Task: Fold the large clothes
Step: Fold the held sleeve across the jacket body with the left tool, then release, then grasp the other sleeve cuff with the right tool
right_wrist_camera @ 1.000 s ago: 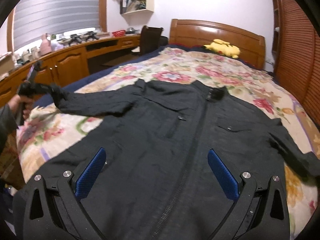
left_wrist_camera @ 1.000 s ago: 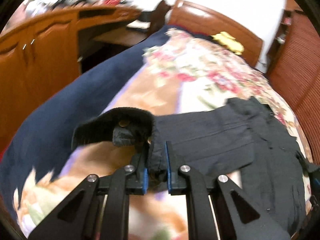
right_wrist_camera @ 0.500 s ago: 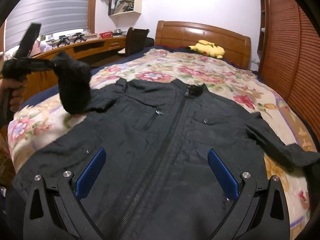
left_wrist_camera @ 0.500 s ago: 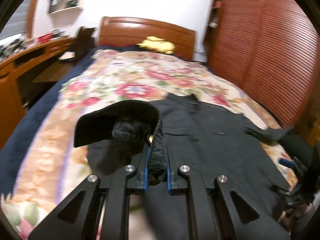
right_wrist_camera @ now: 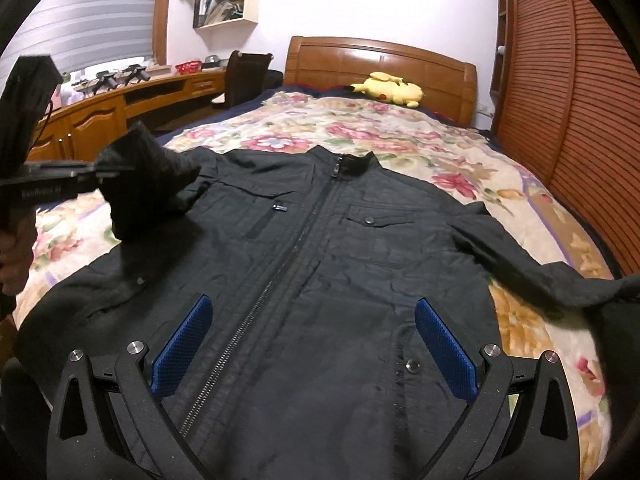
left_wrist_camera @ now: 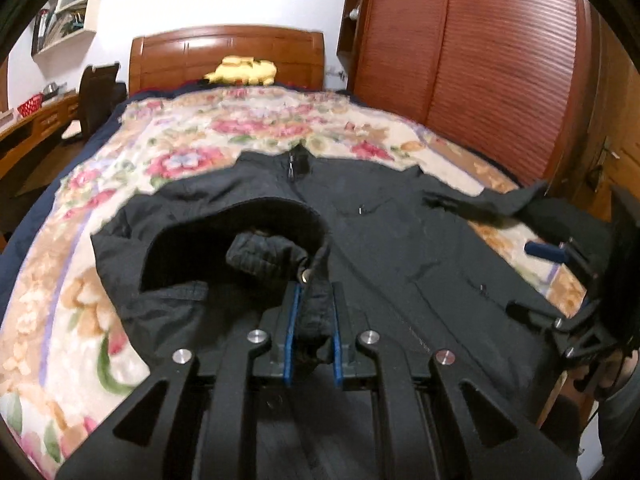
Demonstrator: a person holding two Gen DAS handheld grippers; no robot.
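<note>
A black zip-front fabric jacket (right_wrist_camera: 320, 264) is spread front-up on the floral-quilted bed (right_wrist_camera: 400, 136). Its ribbed cuff (left_wrist_camera: 316, 312) is pinched between the nearly closed left fingers (left_wrist_camera: 314, 332), lifted above the jacket's chest. The right fingers (right_wrist_camera: 316, 344) are spread wide, holding nothing. The jacket's hem is hidden.

Black jacket (right_wrist_camera: 320, 264) with dark zip and small silver snaps. Cream bedspread (right_wrist_camera: 400, 136) patterned with pink, red and orange flowers, green leaves, navy along its left edge. Yellow plush toy (right_wrist_camera: 390, 88) at far end. Reddish-brown headboard (right_wrist_camera: 380, 60). Blue textured pads (right_wrist_camera: 184, 346) on near black gripper fingers.
</note>
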